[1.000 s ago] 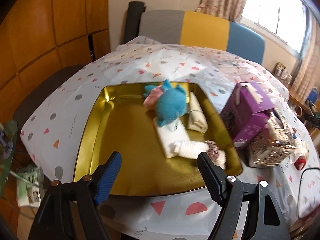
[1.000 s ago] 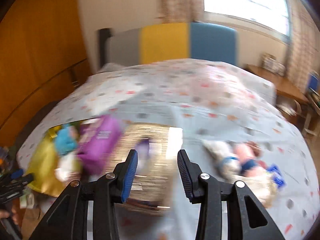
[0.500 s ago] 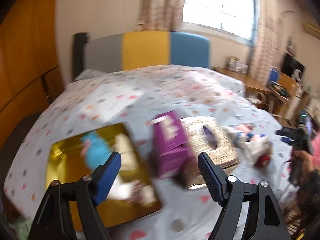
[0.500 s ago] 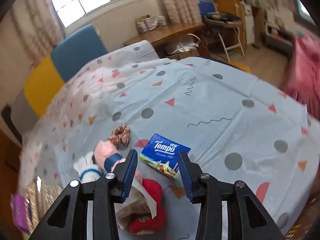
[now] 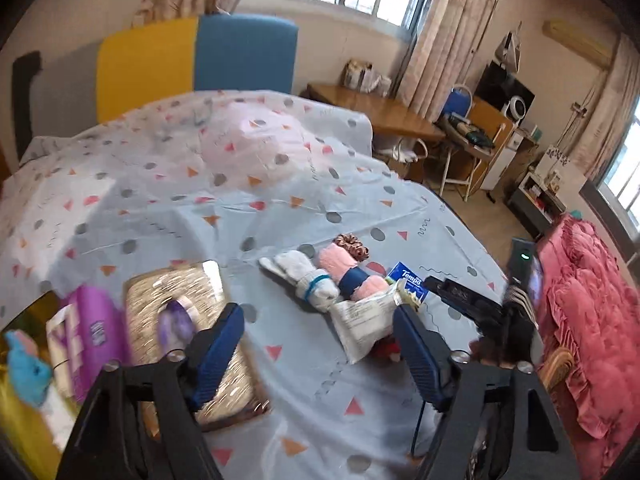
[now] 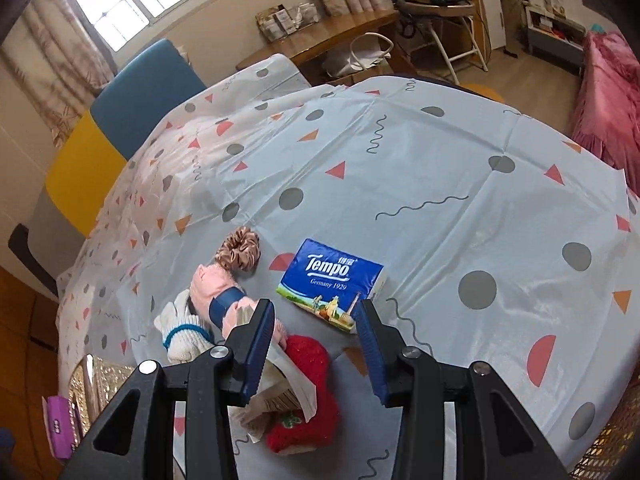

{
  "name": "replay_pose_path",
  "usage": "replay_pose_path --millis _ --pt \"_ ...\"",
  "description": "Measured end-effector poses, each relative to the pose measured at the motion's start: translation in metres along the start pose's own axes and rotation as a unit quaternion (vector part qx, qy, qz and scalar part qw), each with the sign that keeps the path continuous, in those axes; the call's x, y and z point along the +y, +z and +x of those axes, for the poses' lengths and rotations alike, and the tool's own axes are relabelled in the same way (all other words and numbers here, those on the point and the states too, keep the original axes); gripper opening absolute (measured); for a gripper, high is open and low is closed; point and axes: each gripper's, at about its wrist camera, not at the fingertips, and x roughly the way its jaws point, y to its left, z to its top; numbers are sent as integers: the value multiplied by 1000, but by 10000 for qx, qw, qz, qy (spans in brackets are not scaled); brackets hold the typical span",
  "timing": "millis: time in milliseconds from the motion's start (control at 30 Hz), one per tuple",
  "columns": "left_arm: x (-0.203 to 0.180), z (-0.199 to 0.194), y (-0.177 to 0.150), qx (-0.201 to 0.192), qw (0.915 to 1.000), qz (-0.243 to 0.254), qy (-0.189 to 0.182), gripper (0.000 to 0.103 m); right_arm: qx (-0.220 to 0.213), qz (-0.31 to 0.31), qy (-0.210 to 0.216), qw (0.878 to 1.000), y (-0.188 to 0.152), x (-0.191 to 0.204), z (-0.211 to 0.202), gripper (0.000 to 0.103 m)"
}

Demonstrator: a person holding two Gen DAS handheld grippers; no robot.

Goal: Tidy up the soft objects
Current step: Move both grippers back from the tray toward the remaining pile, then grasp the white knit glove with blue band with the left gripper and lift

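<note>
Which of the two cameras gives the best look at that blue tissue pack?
The right wrist view: the tissue pack lies whole and sharp on the tablecloth, its Tempo label readable, just beyond the open right tool. In the left wrist view the pack is small, and a paper wrapper partly hides it.

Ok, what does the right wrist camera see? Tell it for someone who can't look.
The open right gripper hovers over a spotted tablecloth, aimed near a blue Tempo tissue pack. Left of it lie a red sock, pink socks, white socks and a brown scrunchie.
</note>
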Motion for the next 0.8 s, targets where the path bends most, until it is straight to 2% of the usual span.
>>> replay_pose_path --millis 33,200,333,667,700,733,800 --pt "-4 15 6 140 9999 -86 21 71 -10 52 21 10000 1 -1 -1 43" --pt "-11 74 15 681 9971 -334 87 70 38 207 253 9995 4 -4 -2 43" --pt "-3 124 18 1111 9915 -628 238 70 58 234 393 9989 4 -2 -3 45" --pt "4 219 21 1744 9800 -803 514 69 150 306 578 9977 4 -2 -2 47" --pt "4 225 19 1787 9792 -784 558 51 158 324 580 9977 4 -3 -1 47" --pt "7 231 17 1838 9780 -769 614 45 161 340 576 9976 4 -3 -1 47" --pt "9 233 14 1741 9798 -812 556 45 176 355 581 9975 4 -4 0 47"
